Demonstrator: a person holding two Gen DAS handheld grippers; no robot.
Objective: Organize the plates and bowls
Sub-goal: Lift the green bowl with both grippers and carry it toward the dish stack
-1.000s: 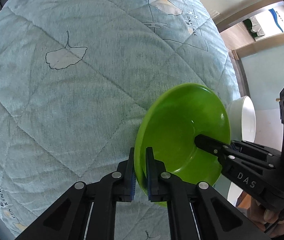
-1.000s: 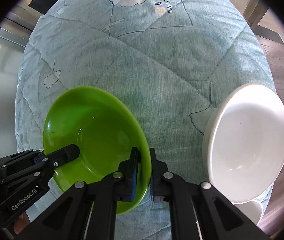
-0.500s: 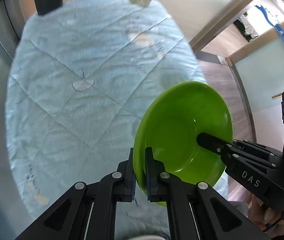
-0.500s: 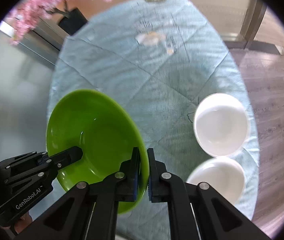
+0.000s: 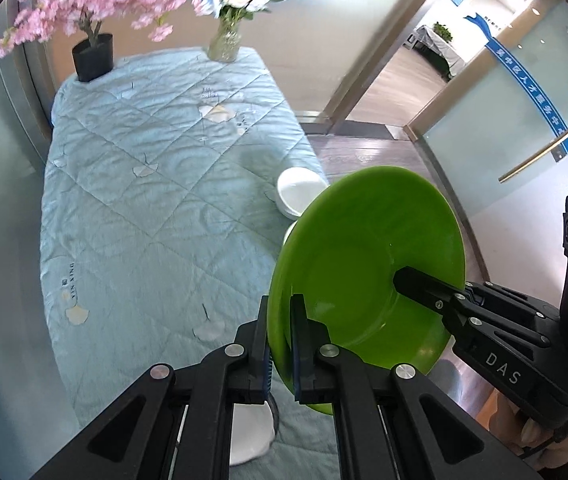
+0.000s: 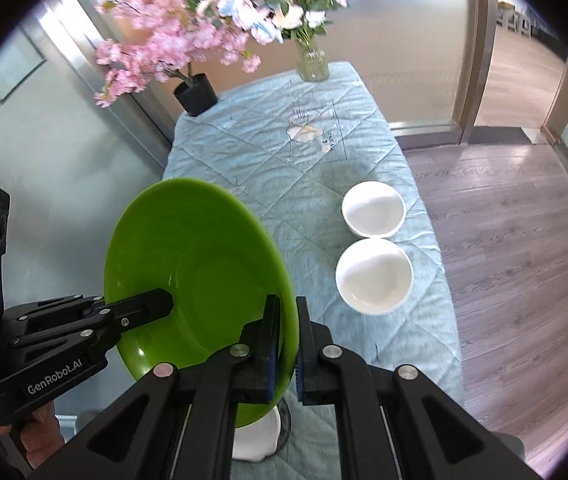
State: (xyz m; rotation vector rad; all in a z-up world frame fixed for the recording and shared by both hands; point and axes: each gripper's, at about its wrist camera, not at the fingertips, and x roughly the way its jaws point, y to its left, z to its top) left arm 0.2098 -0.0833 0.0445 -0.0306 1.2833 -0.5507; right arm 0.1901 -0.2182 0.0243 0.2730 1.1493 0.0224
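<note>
A green plate (image 5: 364,240) hangs tilted high above the table, held at two opposite sides of its rim. My left gripper (image 5: 281,308) is shut on the near rim in the left wrist view, and my right gripper (image 5: 404,280) clamps the far side. In the right wrist view the right gripper (image 6: 287,308) pinches the green plate (image 6: 196,264), with the left gripper (image 6: 166,302) on its left rim. Two white bowls (image 6: 372,208) (image 6: 374,276) sit side by side near the table's right edge. One white bowl (image 5: 300,196) shows beyond the plate in the left wrist view.
A light blue quilted cloth (image 6: 284,152) covers the long table. At its far end stand a black pot of pink blossoms (image 6: 196,98) and a glass vase of flowers (image 6: 312,64). A white dish (image 6: 256,436) lies under the grippers at the near edge. Wooden floor (image 6: 524,260) lies to the right.
Both grippers have risen together with the green plate, well away from the table. The whole table, the flowers and both white bowls have come into view far below.
</note>
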